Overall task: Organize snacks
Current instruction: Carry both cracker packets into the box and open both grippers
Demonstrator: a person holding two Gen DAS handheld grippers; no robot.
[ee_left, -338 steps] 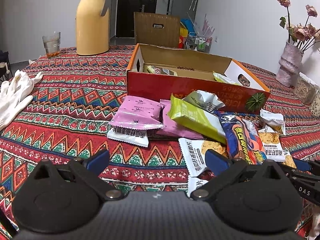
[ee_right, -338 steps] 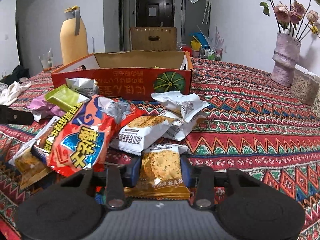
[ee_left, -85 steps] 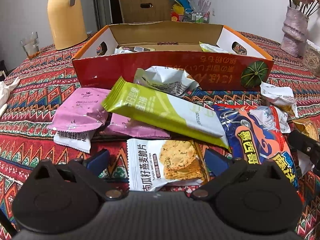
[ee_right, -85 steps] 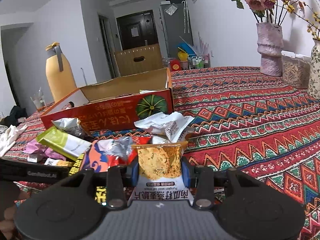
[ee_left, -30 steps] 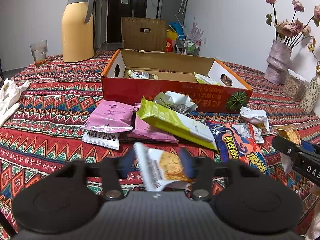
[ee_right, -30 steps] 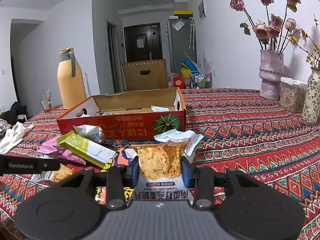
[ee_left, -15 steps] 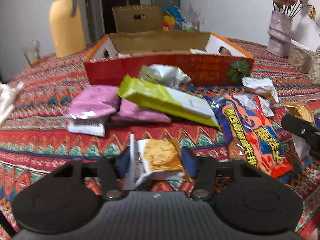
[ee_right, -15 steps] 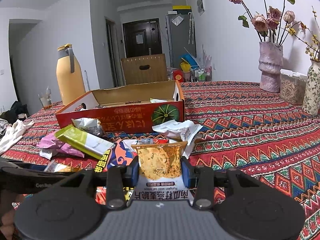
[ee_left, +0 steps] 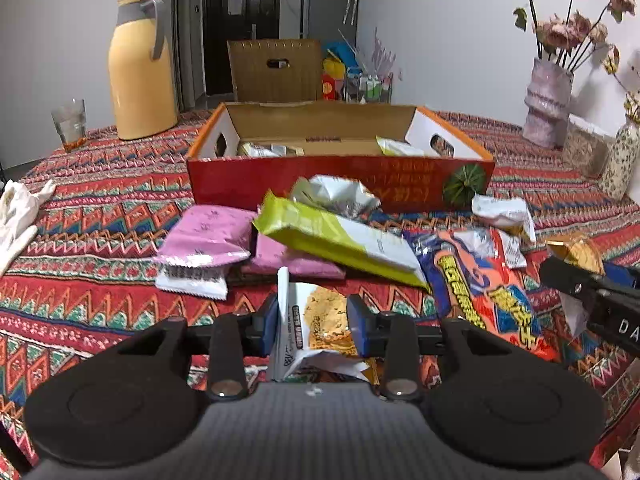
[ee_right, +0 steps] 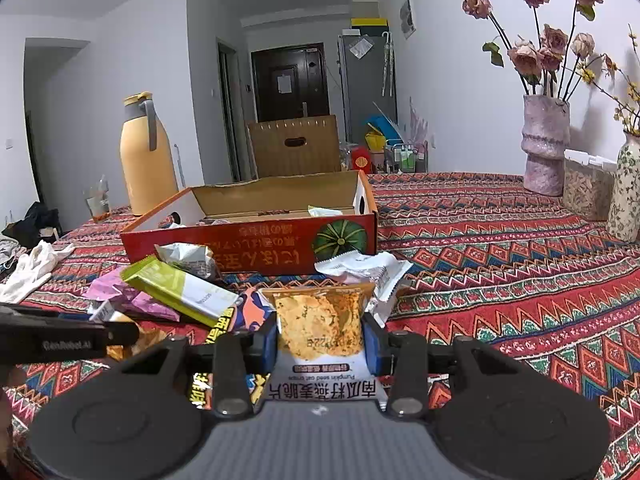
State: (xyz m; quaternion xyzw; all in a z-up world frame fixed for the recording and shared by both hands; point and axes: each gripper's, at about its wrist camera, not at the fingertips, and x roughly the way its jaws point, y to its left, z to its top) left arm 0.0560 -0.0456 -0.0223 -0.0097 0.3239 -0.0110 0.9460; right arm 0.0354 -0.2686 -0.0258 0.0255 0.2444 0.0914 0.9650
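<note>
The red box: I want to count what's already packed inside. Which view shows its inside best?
The left wrist view: it looks down into the red box, showing packets on its floor. The right wrist view sees the red box lower, its front wall hiding most contents.

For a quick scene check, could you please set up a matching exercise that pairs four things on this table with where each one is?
Things:
1. green packet
2. oat crisp packet
3. yellow flask
4. drinking glass

Places:
A. left of the yellow flask
B. between the right gripper's jaws
C. lying on the snack pile in front of the red box
D. standing beyond the box's left end

Pairs: 1-C, 2-B, 3-D, 4-A
</note>
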